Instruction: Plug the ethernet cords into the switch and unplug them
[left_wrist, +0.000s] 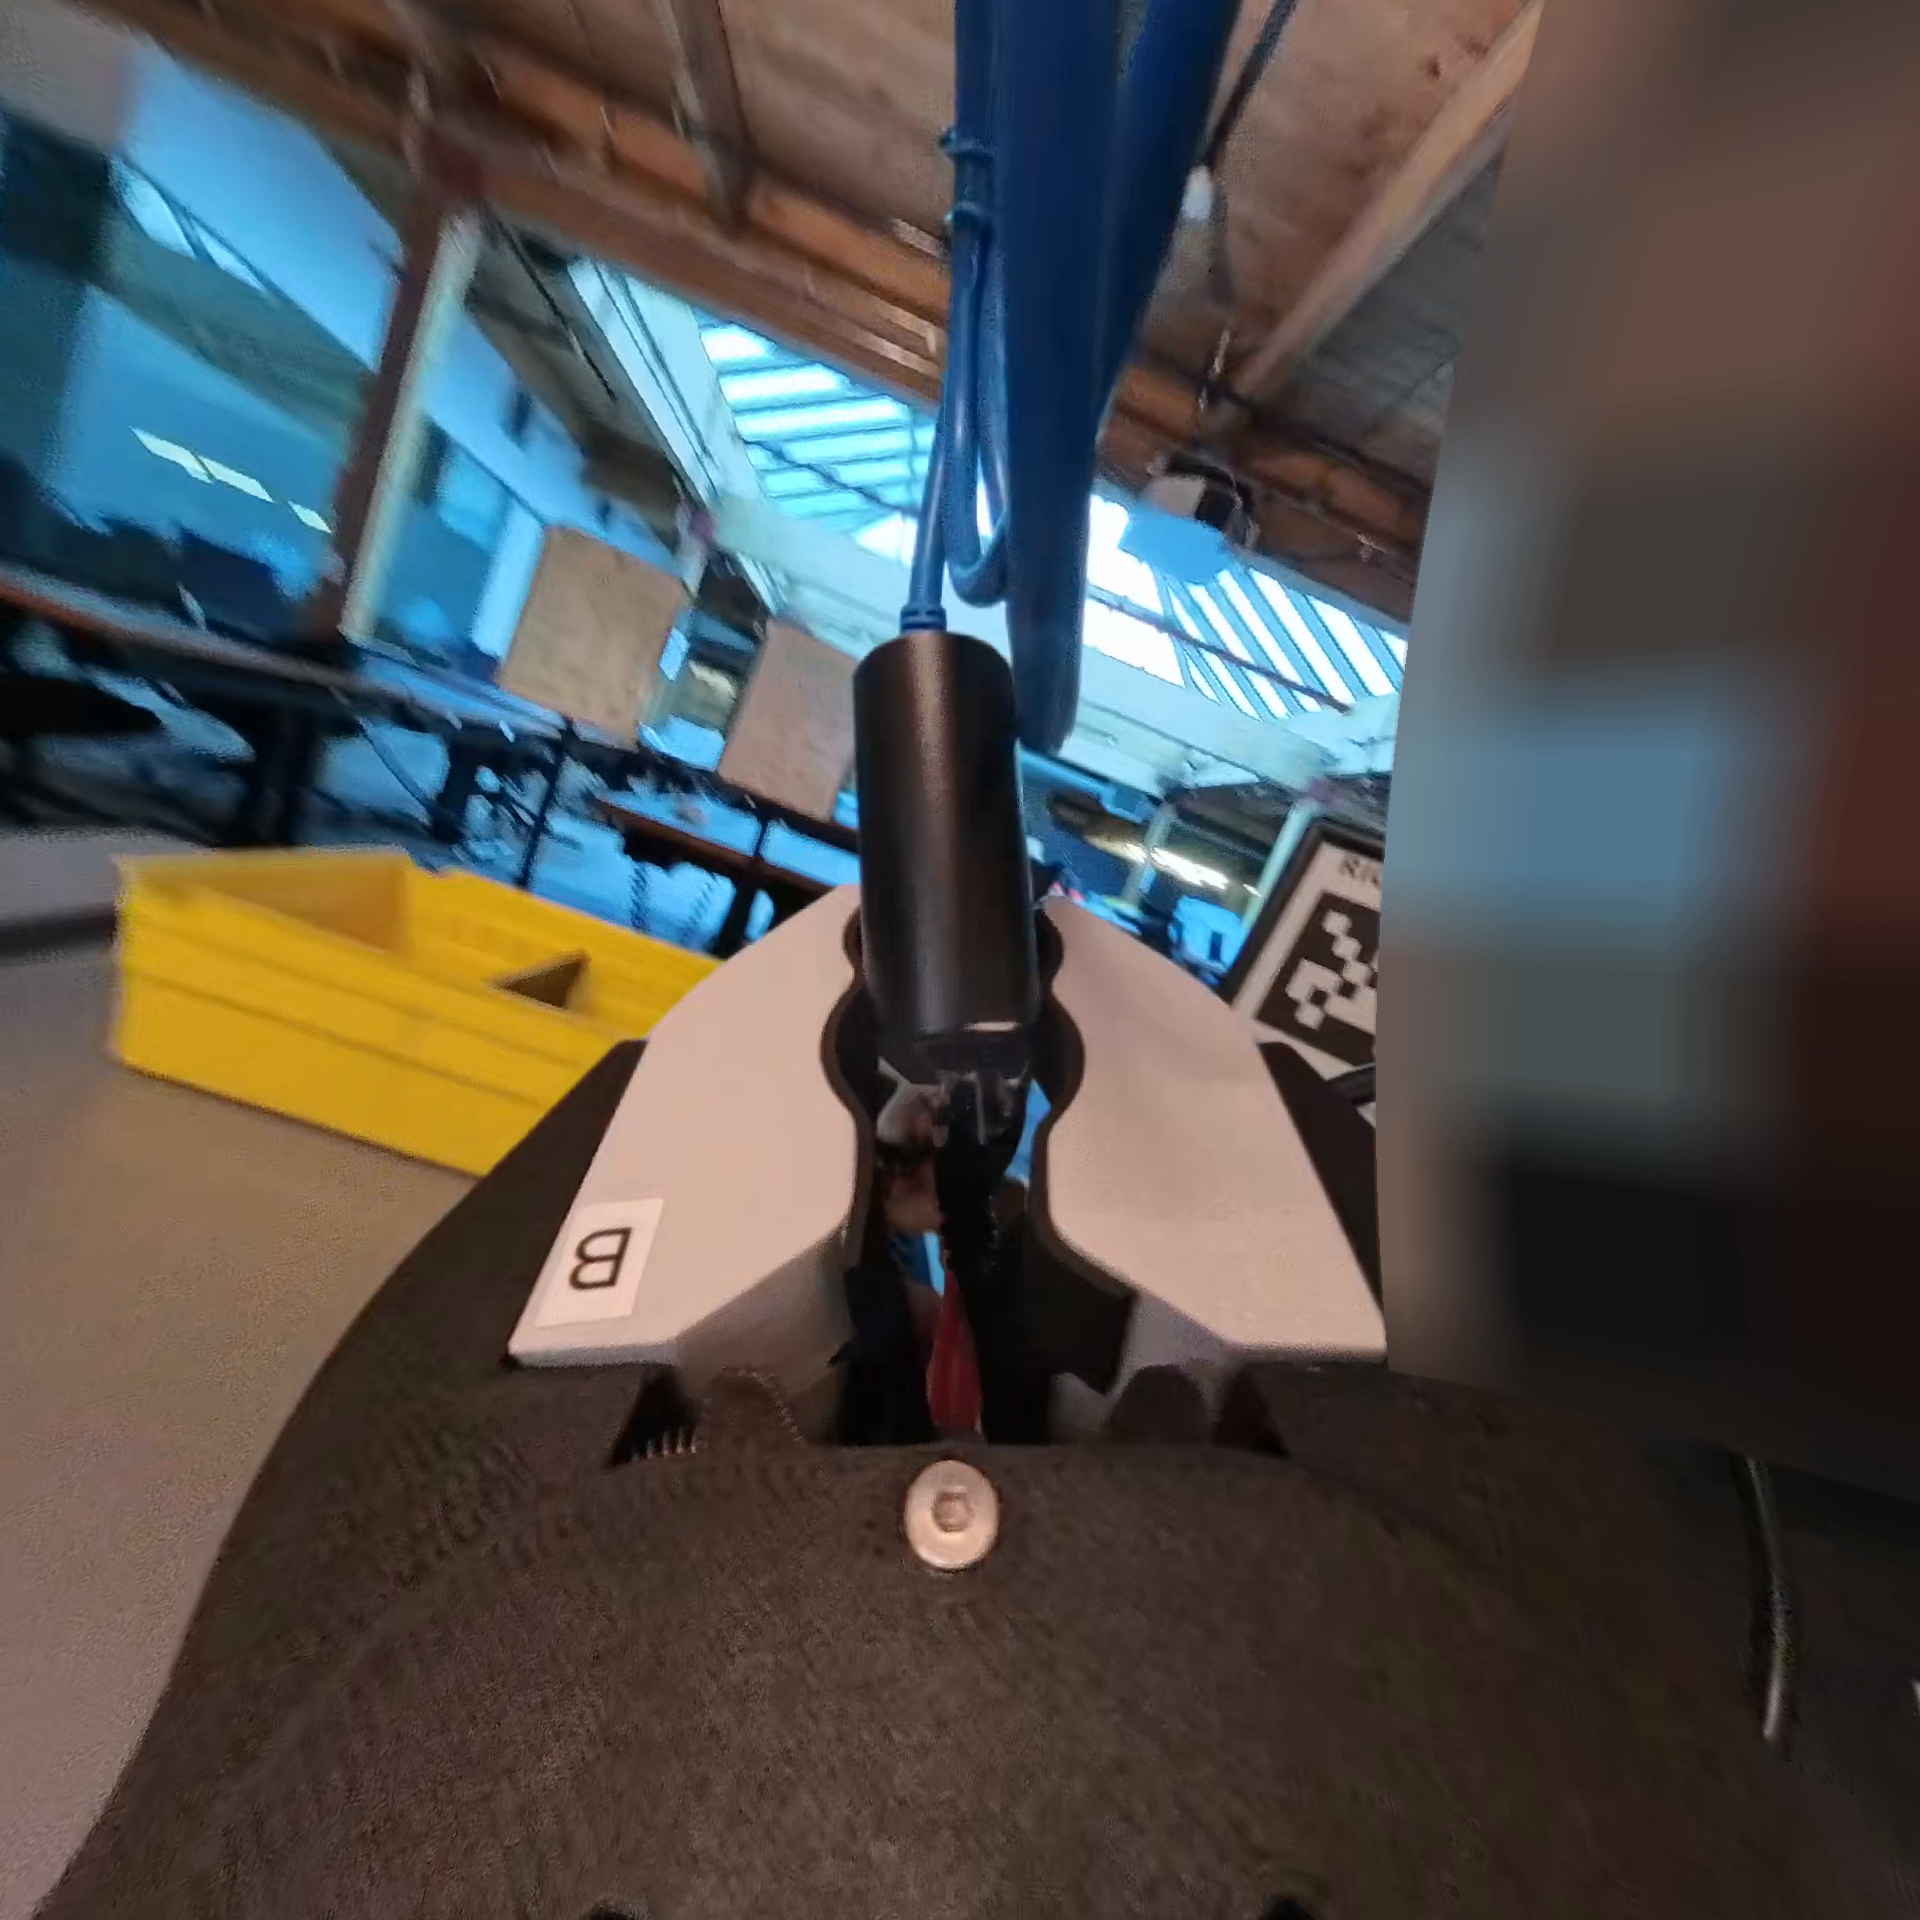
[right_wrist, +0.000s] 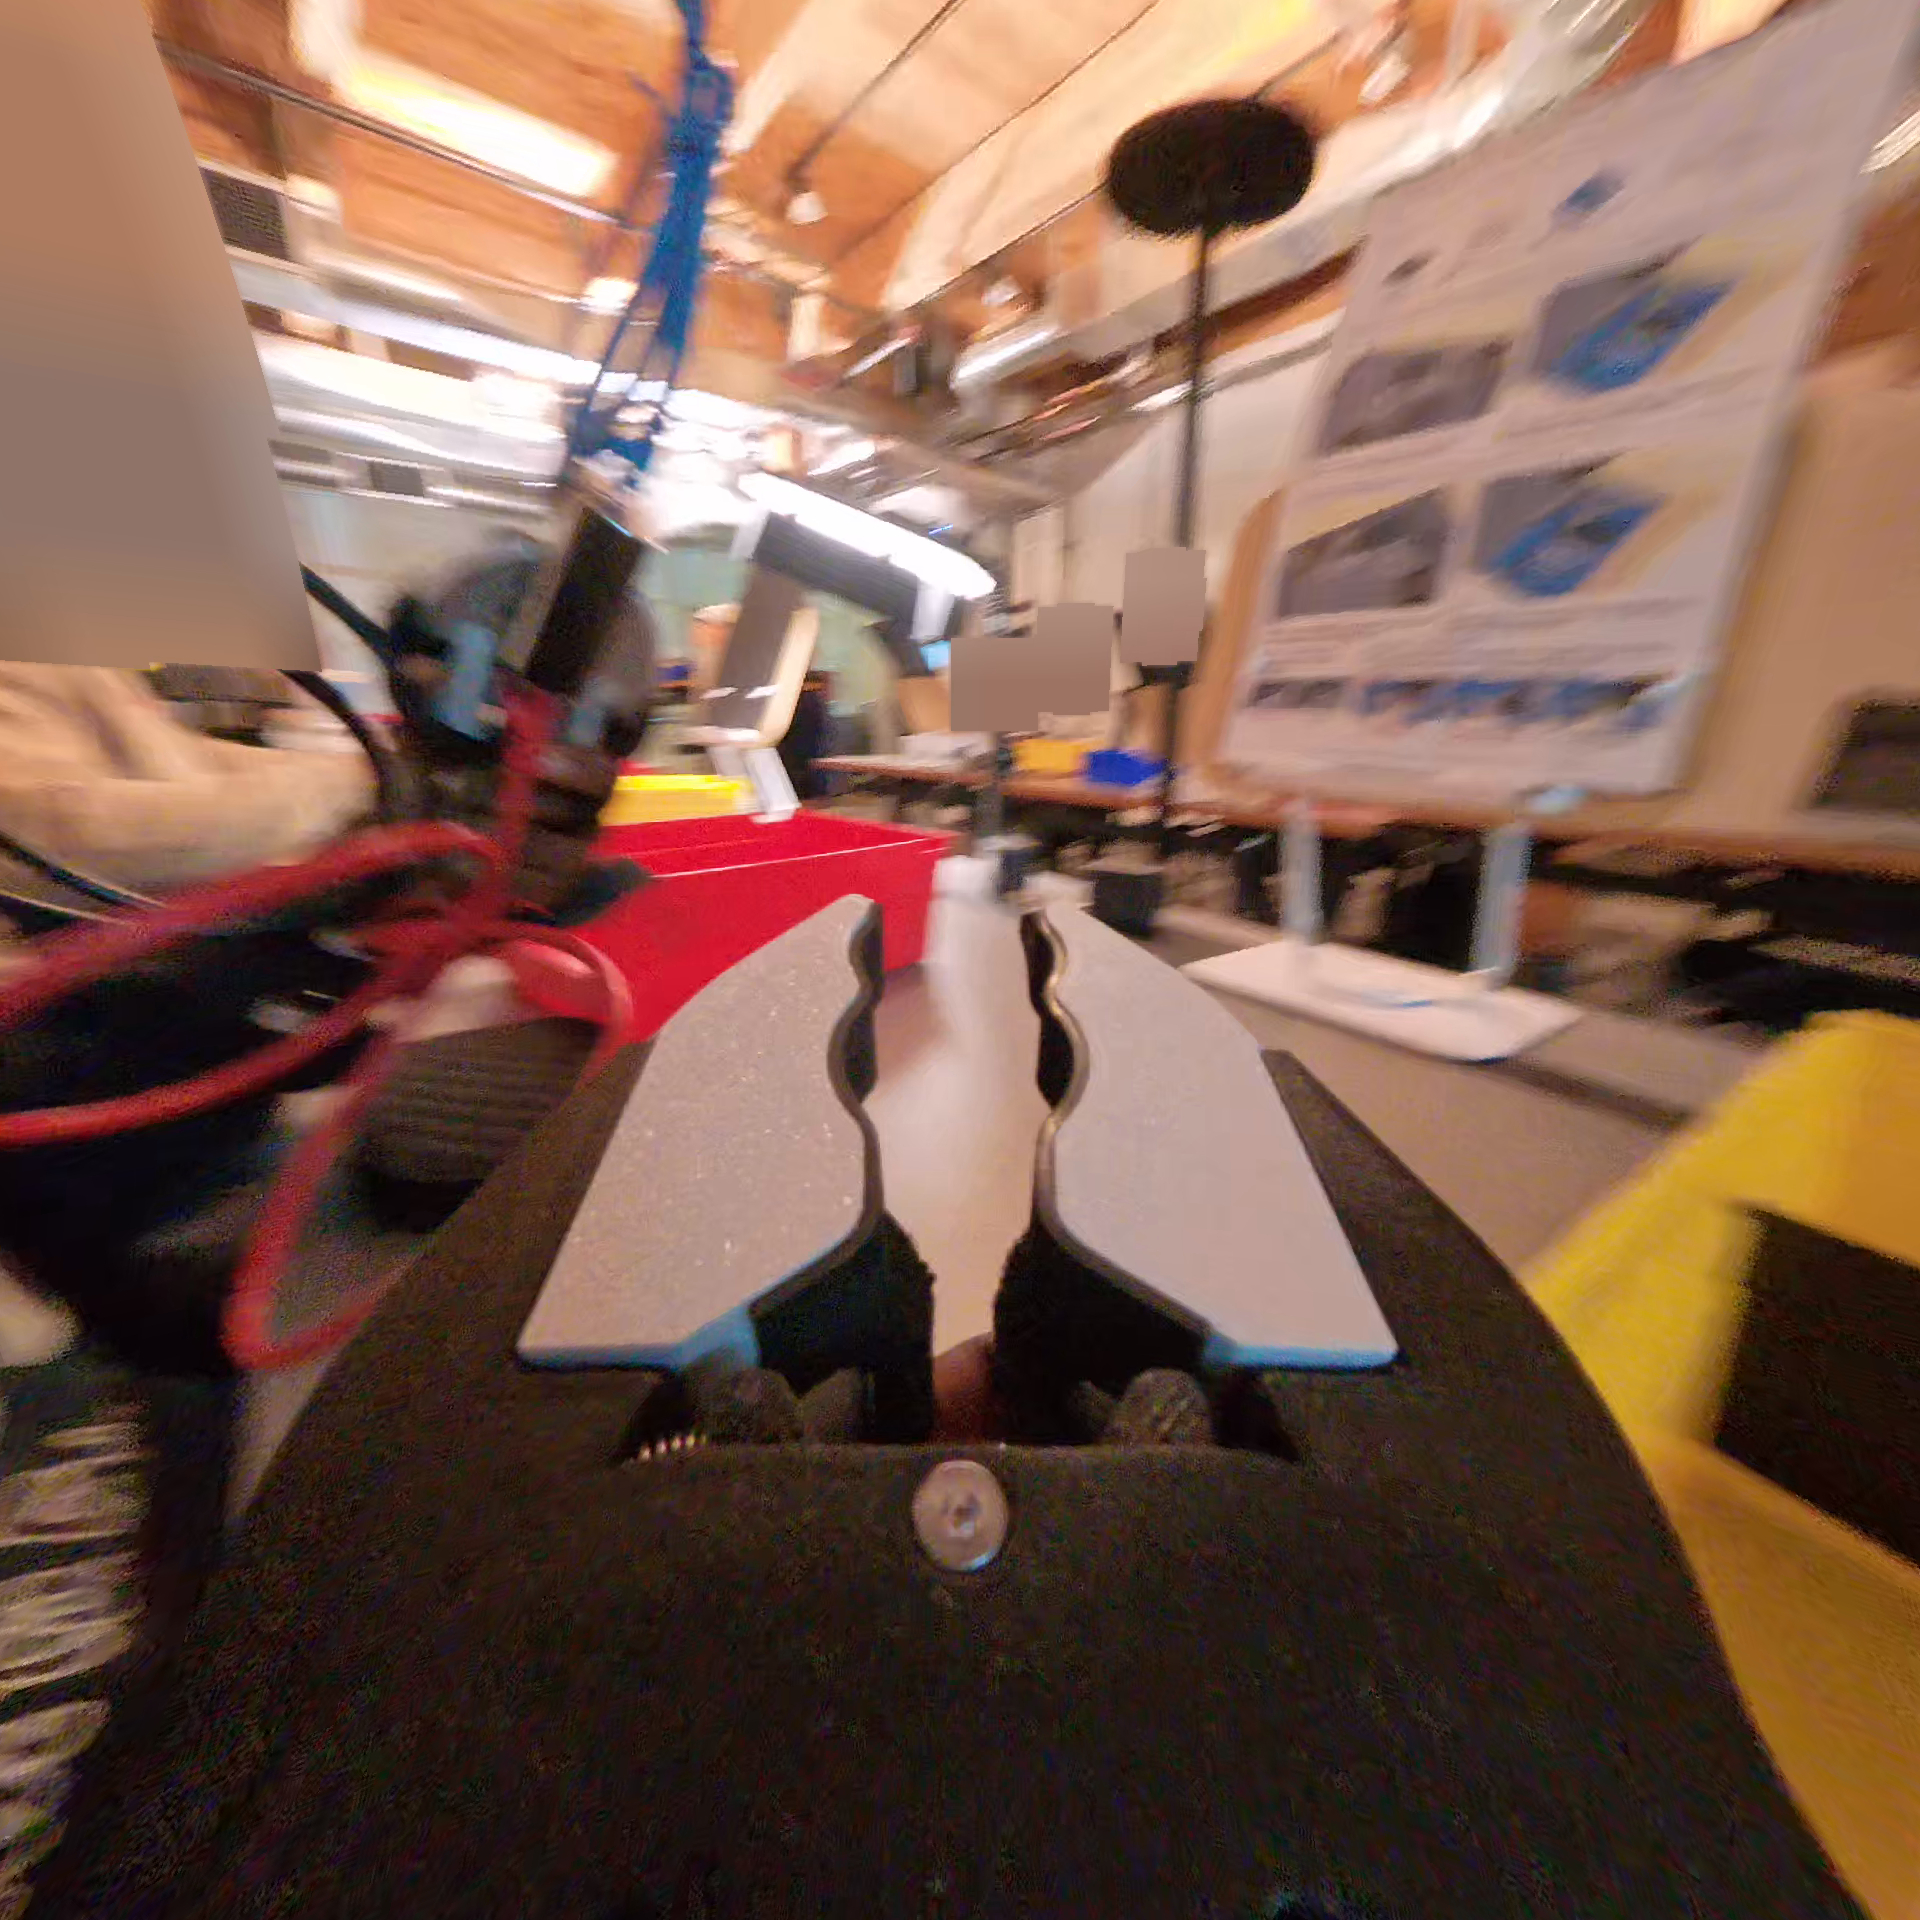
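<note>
The grey worktop (right_wrist: 1403, 1101) holds a red bin (right_wrist: 769, 904) ahead and yellow bins (left_wrist: 343, 966) at the sides. No switch can be seen in either view. The left tool (left_wrist: 951, 966) is squeezed tight on a black tube-shaped piece (left_wrist: 940, 831) on the end of a blue ethernet cord (left_wrist: 966, 416). The tube points forward and up, in line with the tool, and the cord runs on upward. The right tool (right_wrist: 951, 966) is a little open and holds nothing. The left tool is the one already holding the cord.
</note>
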